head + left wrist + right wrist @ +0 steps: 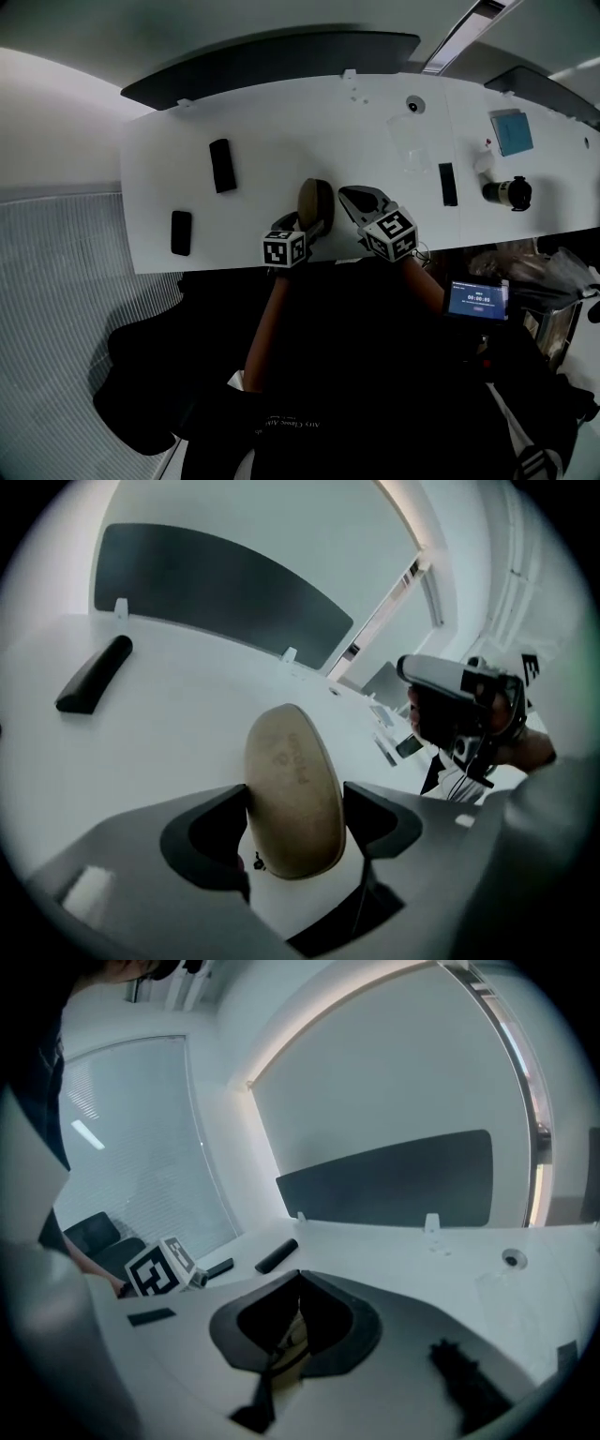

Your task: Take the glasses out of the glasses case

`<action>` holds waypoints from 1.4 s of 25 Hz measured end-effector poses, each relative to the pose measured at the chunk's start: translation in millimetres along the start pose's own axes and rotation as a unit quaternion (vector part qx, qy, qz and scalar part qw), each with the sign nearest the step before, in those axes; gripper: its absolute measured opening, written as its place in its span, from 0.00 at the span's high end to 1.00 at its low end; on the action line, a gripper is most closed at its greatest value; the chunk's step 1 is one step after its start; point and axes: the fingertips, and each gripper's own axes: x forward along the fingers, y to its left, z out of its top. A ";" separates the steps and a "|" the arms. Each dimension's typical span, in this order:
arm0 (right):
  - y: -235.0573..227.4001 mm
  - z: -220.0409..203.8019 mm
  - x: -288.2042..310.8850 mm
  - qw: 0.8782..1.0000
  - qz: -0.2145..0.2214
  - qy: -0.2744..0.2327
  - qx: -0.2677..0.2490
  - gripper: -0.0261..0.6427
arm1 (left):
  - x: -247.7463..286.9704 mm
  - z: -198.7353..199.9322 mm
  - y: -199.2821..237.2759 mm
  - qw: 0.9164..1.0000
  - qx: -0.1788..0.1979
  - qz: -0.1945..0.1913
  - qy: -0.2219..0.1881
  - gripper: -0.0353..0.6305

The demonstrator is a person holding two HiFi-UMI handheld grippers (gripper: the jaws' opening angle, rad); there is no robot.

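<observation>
My left gripper (pixel 296 802) is clamped on the glasses case (pixel 286 761). The dark angular pads press its two long sides, and it stands nearly on end above the white surface (pixel 281 131), close to the near edge. The case is a smooth, matte tan shell, oval like a flattened pebble. It has faint embossed lettering on its face that I cannot read, and it looks closed along the seam I can see. My right gripper (pixel 300 1279) has its jaws pressed together, tips meeting in a point. A sliver of the same tan shows through the hollow behind them, and I cannot tell whether they touch the case. From the head view the right gripper sits just beside the case's right side, and each gripper's black-and-white marker cube (pixel 284 249) faces up. The surface is plain, glossy white with a curved dark panel (pixel 272 66) along its far edge. Well apart to the left lie a rounded matte black bar (pixel 222 165) and a flat black slab (pixel 181 232).
</observation>
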 end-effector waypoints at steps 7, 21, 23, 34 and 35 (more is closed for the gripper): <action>15.3 -76.7 48.7 0.993 0.018 0.117 -0.016 0.95 | -12.8 5.5 0.1 0.988 -0.122 -0.082 -0.047 0.53; 55.6 -84.3 74.1 0.986 0.097 0.125 -0.059 0.95 | -8.0 -5.2 -20.3 0.960 0.272 0.062 0.038 0.42; 44.4 -81.1 69.0 0.990 0.061 0.113 -0.066 0.95 | 0.9 -7.7 -25.0 0.952 0.298 0.063 0.045 0.41; 5.4 -119.4 51.4 0.987 -0.008 0.153 -0.043 0.95 | 3.6 -7.5 -11.3 0.942 0.324 0.084 0.040 0.40; 8.1 -120.8 55.0 0.987 -0.001 0.155 -0.048 0.95 | 0.7 -7.4 -7.9 0.945 0.313 0.085 0.038 0.40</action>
